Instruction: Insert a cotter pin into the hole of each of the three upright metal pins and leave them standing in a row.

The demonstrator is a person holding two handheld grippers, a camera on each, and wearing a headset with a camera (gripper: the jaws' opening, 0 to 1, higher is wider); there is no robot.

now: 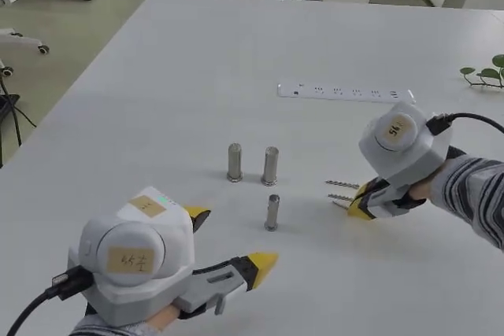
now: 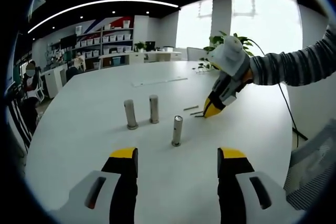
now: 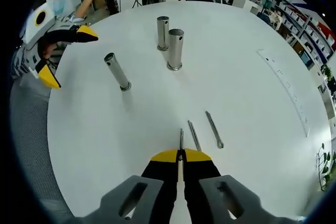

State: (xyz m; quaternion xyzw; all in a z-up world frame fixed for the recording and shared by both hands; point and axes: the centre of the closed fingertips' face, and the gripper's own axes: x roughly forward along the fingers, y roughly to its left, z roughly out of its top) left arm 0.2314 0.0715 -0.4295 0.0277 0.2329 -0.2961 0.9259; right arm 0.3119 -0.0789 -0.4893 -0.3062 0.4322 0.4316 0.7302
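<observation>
Left hand-held gripper [image 1: 230, 237] gapes wide, empty, at six o'clock; right hand-held gripper [image 3: 181, 155] pinches a cotter pin [image 3: 181, 139] at three o'clock of the metal pins [image 1: 271, 166]. Carry it level, lined up with a hole [image 3: 180, 39].

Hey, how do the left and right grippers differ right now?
The left gripper has its jaws wide apart and empty; the right gripper is shut on a cotter pin. The right gripper sits beside two loose cotter pins; the left gripper faces the metal pins, touching nothing. Both have yellow tips.
</observation>
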